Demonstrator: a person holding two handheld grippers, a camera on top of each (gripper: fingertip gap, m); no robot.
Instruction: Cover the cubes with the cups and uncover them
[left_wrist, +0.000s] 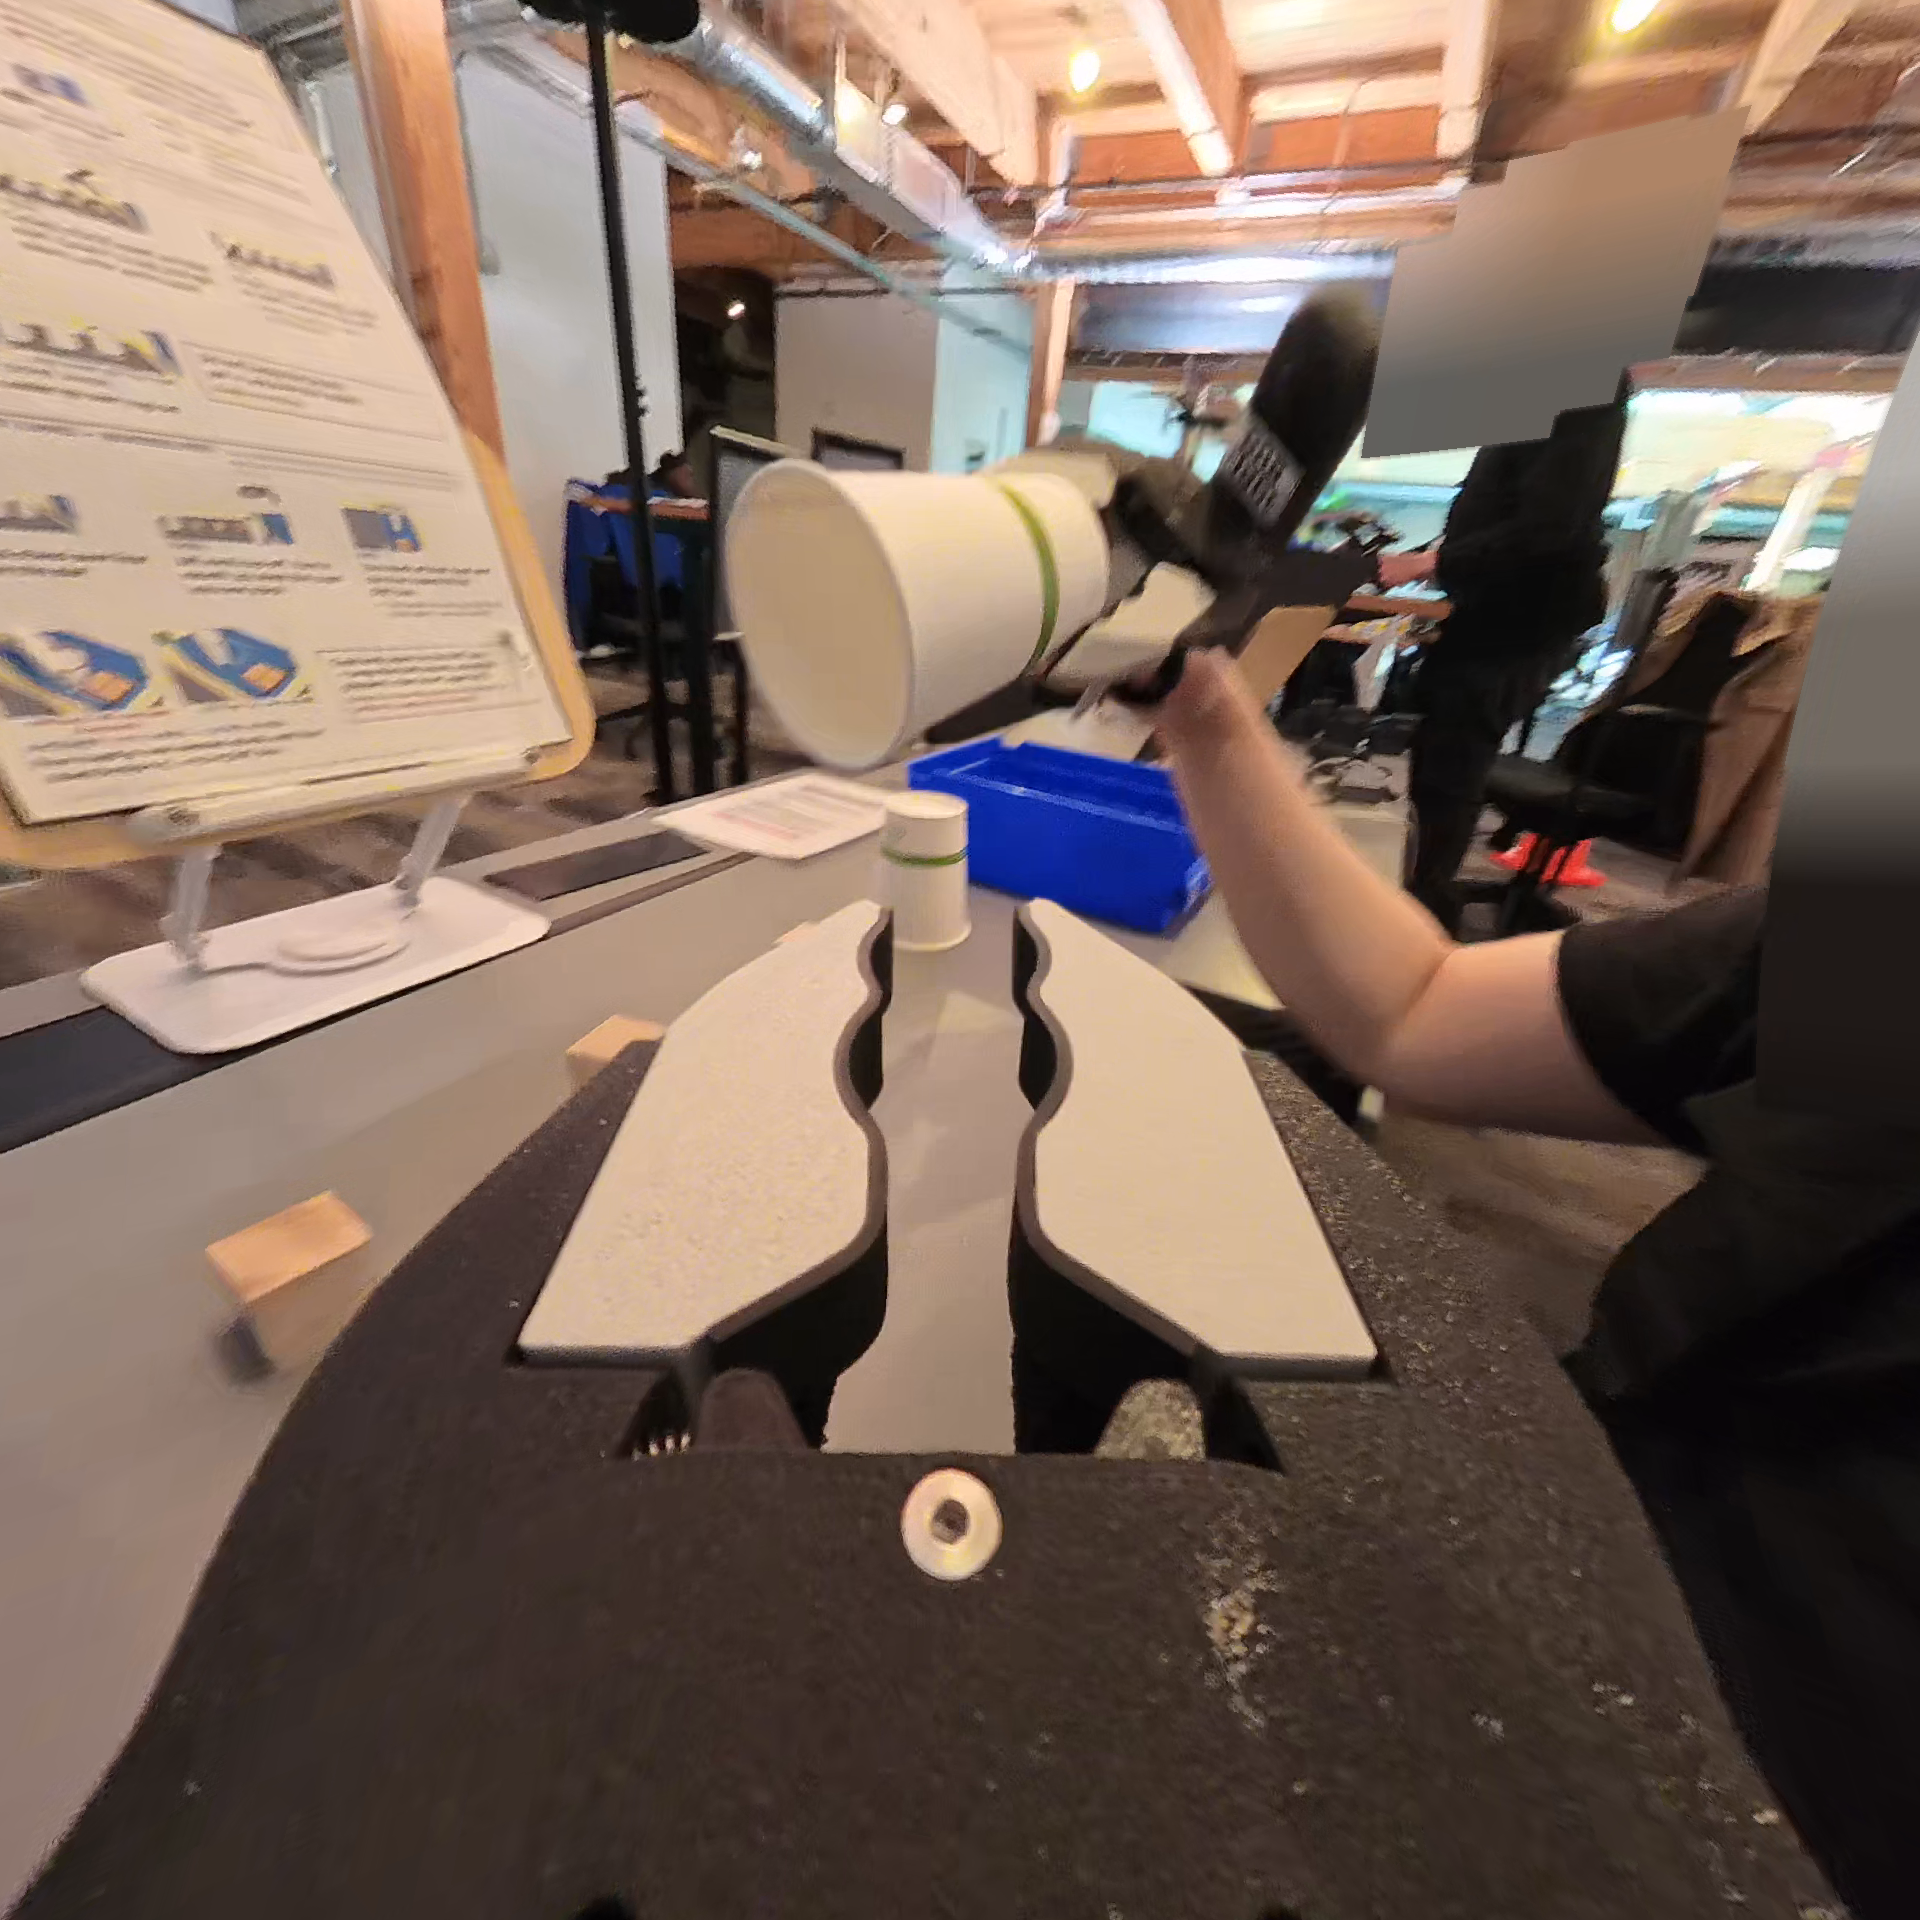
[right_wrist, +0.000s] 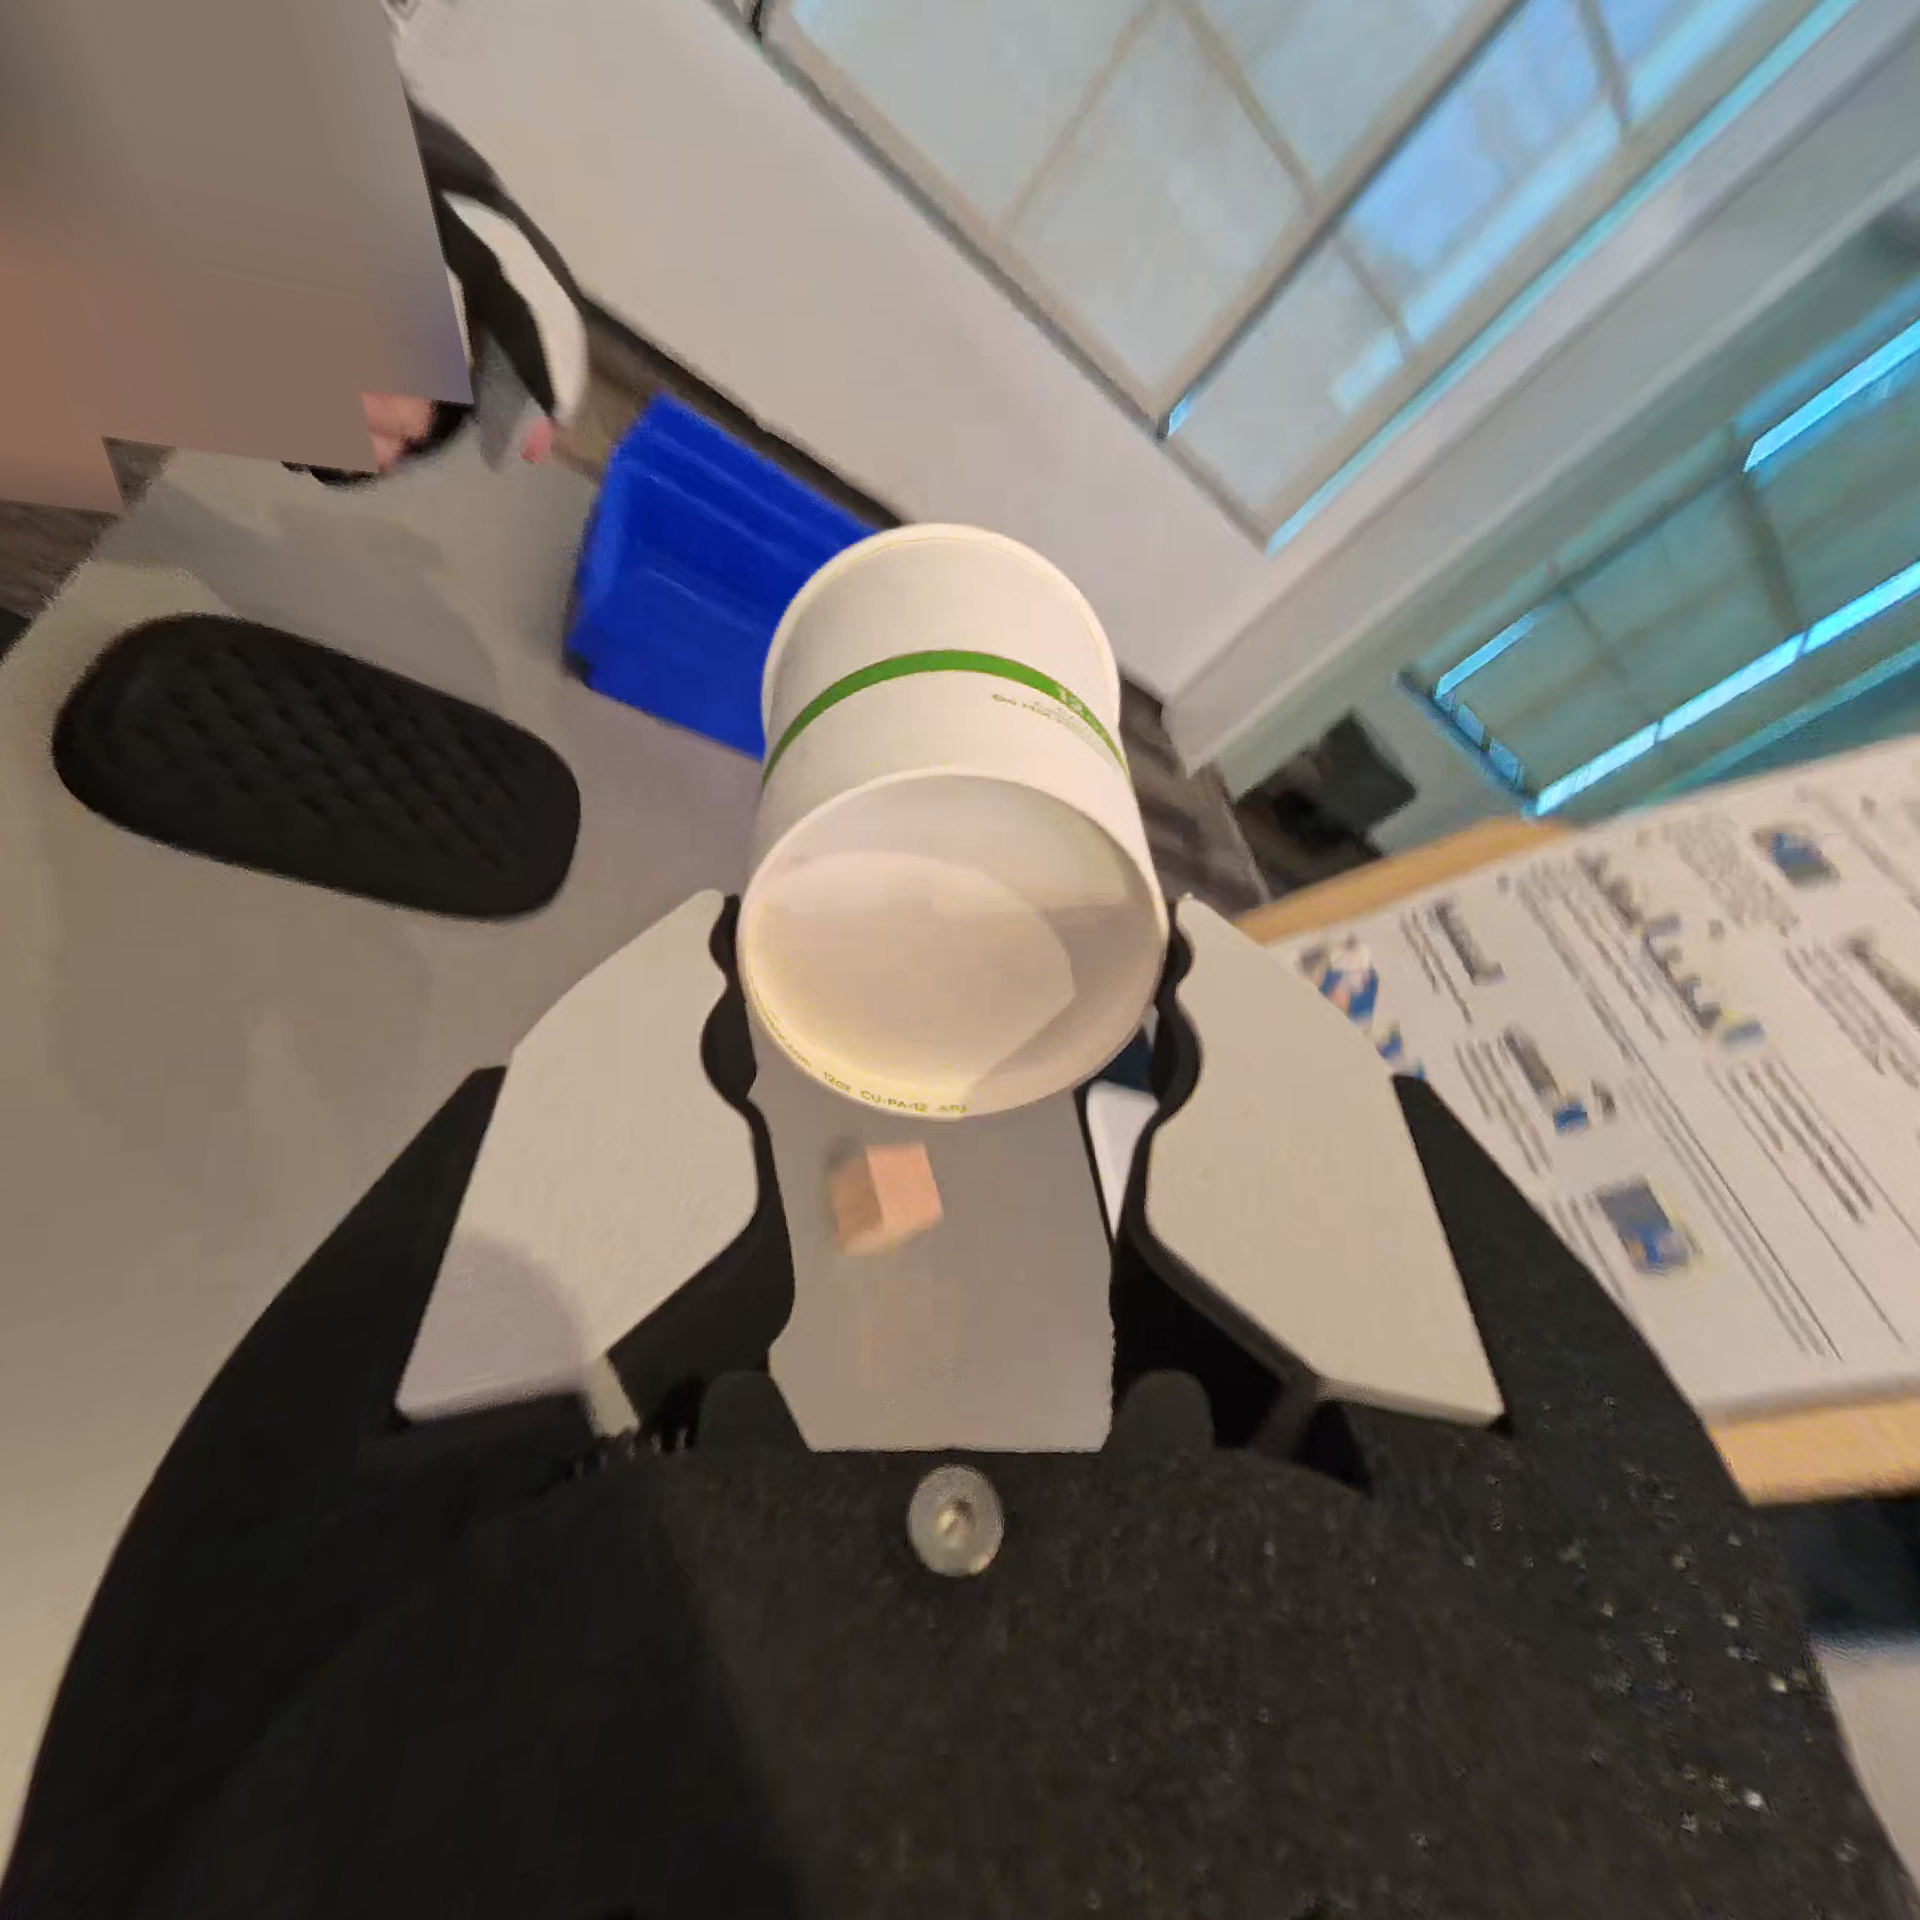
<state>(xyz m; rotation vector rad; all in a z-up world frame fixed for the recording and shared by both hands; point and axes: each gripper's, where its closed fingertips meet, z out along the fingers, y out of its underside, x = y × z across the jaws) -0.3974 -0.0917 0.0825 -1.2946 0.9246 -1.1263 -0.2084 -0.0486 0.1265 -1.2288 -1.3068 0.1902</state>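
Right wrist view: blurred cube (right_wrist: 886, 1197) under cup (right_wrist: 951, 831).

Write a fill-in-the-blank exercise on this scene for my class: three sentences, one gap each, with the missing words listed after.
1. The right gripper holds a white paper cup with a thin ____ band around it.
2. A second cup stands upside down on the table in front of a ____ bin.
3. The left gripper holds ____ between its fingers.

Missing words: green; blue; nothing
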